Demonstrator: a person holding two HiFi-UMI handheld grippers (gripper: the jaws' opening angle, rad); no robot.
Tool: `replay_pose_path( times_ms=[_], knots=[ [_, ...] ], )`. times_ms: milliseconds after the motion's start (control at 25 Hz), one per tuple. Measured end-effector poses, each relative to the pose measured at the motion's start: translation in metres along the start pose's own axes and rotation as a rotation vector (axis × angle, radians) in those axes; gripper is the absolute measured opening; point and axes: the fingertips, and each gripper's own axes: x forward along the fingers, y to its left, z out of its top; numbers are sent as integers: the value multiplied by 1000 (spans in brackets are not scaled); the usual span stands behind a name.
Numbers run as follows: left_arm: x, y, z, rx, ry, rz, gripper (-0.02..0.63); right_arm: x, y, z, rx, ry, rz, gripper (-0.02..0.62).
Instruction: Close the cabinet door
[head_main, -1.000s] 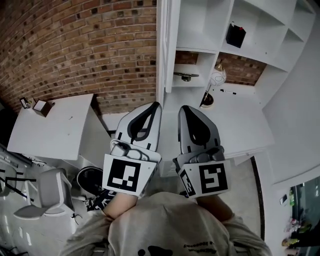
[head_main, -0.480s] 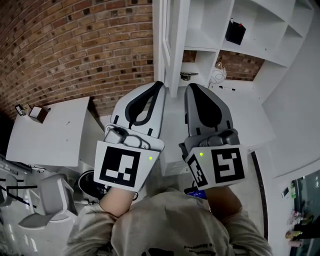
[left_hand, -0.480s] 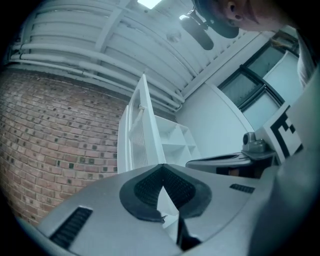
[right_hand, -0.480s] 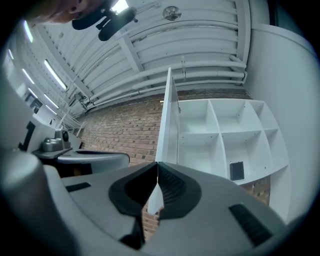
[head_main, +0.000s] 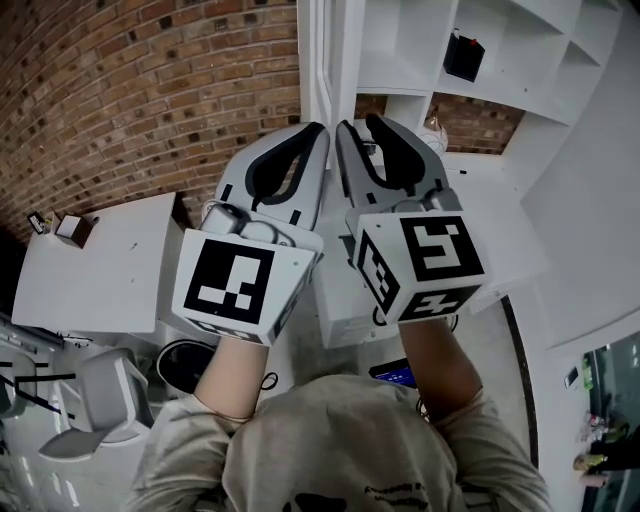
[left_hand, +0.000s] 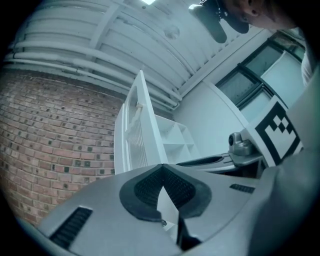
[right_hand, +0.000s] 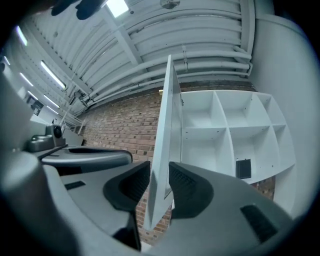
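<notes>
The white cabinet door (head_main: 326, 50) stands open, edge-on to me, in front of the white shelf cabinet (head_main: 420, 45). My right gripper (head_main: 356, 122) is open; its jaws have just been opening. In the right gripper view the door's (right_hand: 162, 130) lower edge runs down between the pads of the right gripper (right_hand: 159, 167), with a gap on the left side. My left gripper (head_main: 318, 132) is shut and empty, just left of the door. In the left gripper view the tips of the left gripper (left_hand: 161, 167) meet below the door (left_hand: 135, 135).
A brick wall (head_main: 150, 90) lies left of the cabinet. A white table (head_main: 100, 270) and a grey chair (head_main: 95, 395) stand at the lower left. A black box (head_main: 468, 58) sits on a shelf. A white counter (head_main: 490, 240) runs under the shelves.
Both grippers have risen and moved in toward the door. The right jaws, shut before, now stand apart round the door's edge. The left jaws stay shut.
</notes>
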Motion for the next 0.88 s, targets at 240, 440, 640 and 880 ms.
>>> replay_pose_path(
  times_ms=[240, 440, 640, 880],
  knots=[
    [-3, 12, 0, 19, -2, 34, 8, 19, 6, -3, 6, 33, 0, 114],
    [-5, 18, -8, 11, 12, 35, 8, 25, 3, -10, 6, 50, -45, 114],
    [0, 16, -14, 8, -1, 26, 8, 24, 2, -11, -2, 43, -47, 109],
    [18, 1, -20, 1, 9, -21, 8, 15, -21, -10, 25, 42, -55, 97]
  ],
)
